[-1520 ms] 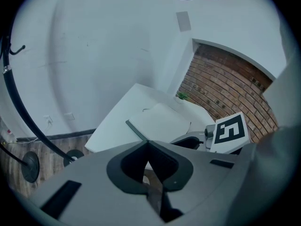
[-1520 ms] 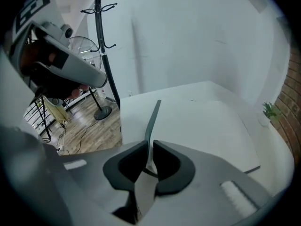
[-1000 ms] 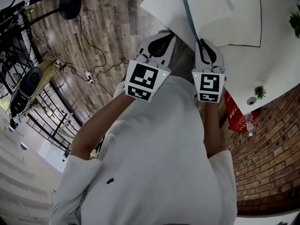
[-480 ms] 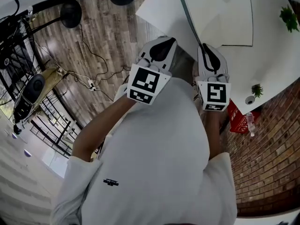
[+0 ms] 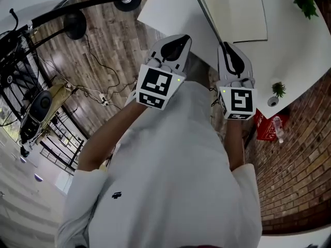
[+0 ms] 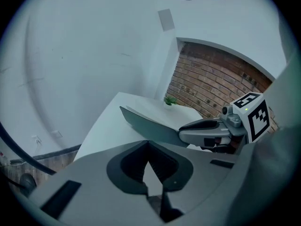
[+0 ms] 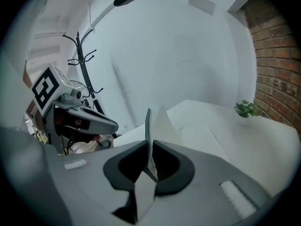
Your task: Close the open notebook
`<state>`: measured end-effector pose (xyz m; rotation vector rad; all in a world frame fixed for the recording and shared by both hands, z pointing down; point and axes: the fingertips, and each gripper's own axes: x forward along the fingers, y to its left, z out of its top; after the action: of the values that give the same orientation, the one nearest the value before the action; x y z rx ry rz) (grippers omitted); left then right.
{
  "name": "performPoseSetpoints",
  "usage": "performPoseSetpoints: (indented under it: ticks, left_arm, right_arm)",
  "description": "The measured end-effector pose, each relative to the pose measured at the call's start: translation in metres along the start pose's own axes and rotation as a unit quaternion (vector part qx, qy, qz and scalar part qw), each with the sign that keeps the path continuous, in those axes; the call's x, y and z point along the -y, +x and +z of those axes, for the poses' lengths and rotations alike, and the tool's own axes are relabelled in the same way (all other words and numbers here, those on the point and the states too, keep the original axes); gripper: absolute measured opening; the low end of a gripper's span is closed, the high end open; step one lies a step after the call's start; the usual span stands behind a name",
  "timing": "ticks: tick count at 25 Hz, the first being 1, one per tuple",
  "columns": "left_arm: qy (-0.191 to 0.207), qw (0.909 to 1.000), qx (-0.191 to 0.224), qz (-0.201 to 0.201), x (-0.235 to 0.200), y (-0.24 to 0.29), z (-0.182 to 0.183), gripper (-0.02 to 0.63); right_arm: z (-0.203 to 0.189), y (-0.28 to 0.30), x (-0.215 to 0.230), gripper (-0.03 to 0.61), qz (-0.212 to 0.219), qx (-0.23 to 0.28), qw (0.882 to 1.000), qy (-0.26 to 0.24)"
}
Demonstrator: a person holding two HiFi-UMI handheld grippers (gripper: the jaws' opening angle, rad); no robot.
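- Both arms reach forward from the white shirt [image 5: 170, 180], side by side. Each hand holds its tool tilted down and away, with the marker cubes [image 5: 155, 87] turned up.
- The left gripper [image 5: 175, 44] points toward the near edge of the table [image 5: 170, 9]. Its fingers [image 6: 124, 168] are drawn together at the tips, with nothing between them.
- The right gripper [image 5: 226, 48] sits just to the right of the left fingers. Its fingers [image 7: 171, 166] are clamped on the near edge of the notebook's grey cover [image 5: 208, 17].
- The notebook [image 5: 238, 12] lies on the table straight ahead of the right fingers. Its cover is lifted off blank white pages.
- From the head view the cover is only a thin dark line running away from the fingers.
- The right gripper view shows that cover standing upright on edge between the pads. A white page [image 7: 162, 121] leans just to its right, and the left gripper shows off to the left of the fingers.
- The left gripper view alone shows the cover's broad grey face, slanting to the right of the left fingers, with the right gripper on its near end.
- Beyond the right fingers are a small potted plant [image 7: 244, 108] on the table's far part, a coat stand [image 7: 84, 69] to the left, and a brick wall [image 7: 277, 55] to the right.
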<state>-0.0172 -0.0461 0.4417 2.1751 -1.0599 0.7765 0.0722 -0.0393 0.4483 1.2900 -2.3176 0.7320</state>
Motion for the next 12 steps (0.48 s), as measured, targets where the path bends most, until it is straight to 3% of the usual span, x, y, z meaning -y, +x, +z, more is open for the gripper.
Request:
performPoseSetpoints:
  ticks: [12]
  left_arm:
    - [0.013,0.9999,-0.002,-0.005,0.021,0.022,0.020,0.005]
  right_arm:
    - [0.014,-0.022,0.056,0.043,-0.041,0.021,0.999,0.011]
